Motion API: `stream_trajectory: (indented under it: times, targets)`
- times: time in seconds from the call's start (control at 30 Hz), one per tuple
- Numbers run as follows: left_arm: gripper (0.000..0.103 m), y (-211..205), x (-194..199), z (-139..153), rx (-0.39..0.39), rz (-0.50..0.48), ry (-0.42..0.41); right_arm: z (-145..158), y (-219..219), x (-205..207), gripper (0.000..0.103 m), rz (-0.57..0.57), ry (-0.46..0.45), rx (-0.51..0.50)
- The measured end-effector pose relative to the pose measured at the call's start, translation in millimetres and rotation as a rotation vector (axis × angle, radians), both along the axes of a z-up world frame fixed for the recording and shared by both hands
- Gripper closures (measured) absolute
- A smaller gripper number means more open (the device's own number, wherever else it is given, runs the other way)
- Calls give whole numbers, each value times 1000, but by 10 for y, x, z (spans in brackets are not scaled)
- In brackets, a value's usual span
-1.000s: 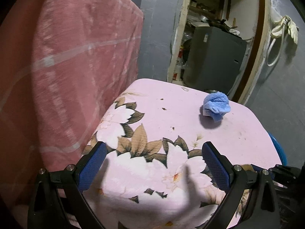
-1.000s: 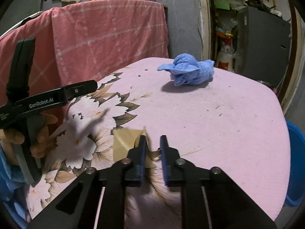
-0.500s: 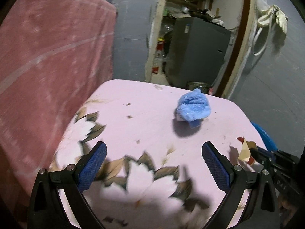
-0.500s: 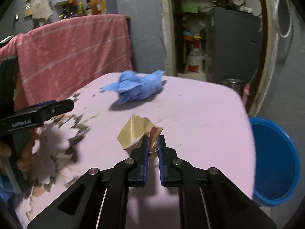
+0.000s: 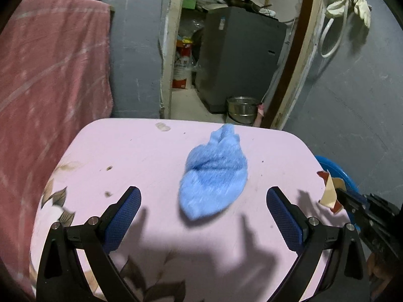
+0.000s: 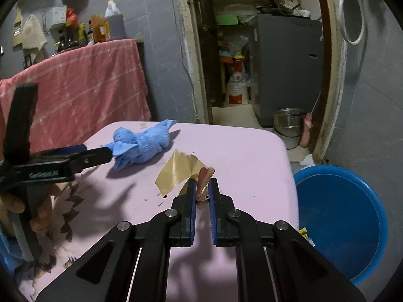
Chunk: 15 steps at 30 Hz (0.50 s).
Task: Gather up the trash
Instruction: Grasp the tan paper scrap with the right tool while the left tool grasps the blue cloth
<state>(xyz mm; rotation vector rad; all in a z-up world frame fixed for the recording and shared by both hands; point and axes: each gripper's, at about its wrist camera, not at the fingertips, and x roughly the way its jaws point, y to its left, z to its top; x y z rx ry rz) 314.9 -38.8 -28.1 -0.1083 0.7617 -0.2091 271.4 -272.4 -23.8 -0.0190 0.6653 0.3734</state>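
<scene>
A crumpled blue cloth (image 5: 214, 173) lies on the pink flowered table cover (image 5: 141, 156); it also shows in the right wrist view (image 6: 141, 146). My left gripper (image 5: 204, 201) is open, its fingers on either side of the cloth's near end, just short of it. My right gripper (image 6: 202, 188) is shut on a gold and red wrapper (image 6: 183, 173), held above the table near its right edge. The wrapper also shows at the right of the left wrist view (image 5: 330, 191).
A blue plastic basin (image 6: 337, 221) stands on the floor right of the table. A pink towel (image 6: 75, 85) hangs behind the table at left. An open doorway holds a grey cabinet (image 6: 287, 65) and a steel pot (image 6: 287, 120).
My left gripper has moved forward up to the blue cloth. My right gripper has lifted the wrapper off the table and carried it right, toward the basin.
</scene>
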Motion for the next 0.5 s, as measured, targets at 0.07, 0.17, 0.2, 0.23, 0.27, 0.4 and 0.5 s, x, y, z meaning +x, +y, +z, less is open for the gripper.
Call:
stream_trajectory:
  times: [0.07, 0.17, 0.2, 0.23, 0.27, 0.4, 0.5]
  targets:
    - [6, -48, 81, 0, 10, -5, 7, 0, -15, 15, 96, -4, 0, 3]
    - [9, -107, 185, -17, 26, -20, 20, 3, -30, 30, 96, -8, -1, 6]
    - [12, -128, 212, -33, 34, -23, 25, 3, -34, 36, 96, -8, -1, 8]
    - [14, -144, 246, -49, 44, -26, 33, 5, -35, 40, 96, -8, 0, 11]
    - [17, -165, 271, -61, 47, -28, 38, 0, -35, 39, 96, -7, -1, 12]
    - [31, -219, 313, -118, 61, -35, 55, 6, -16, 43, 96, -1, -2, 14]
    - [48, -243, 329, -156, 68, -41, 66, 11, -15, 36, 96, 1, -4, 14]
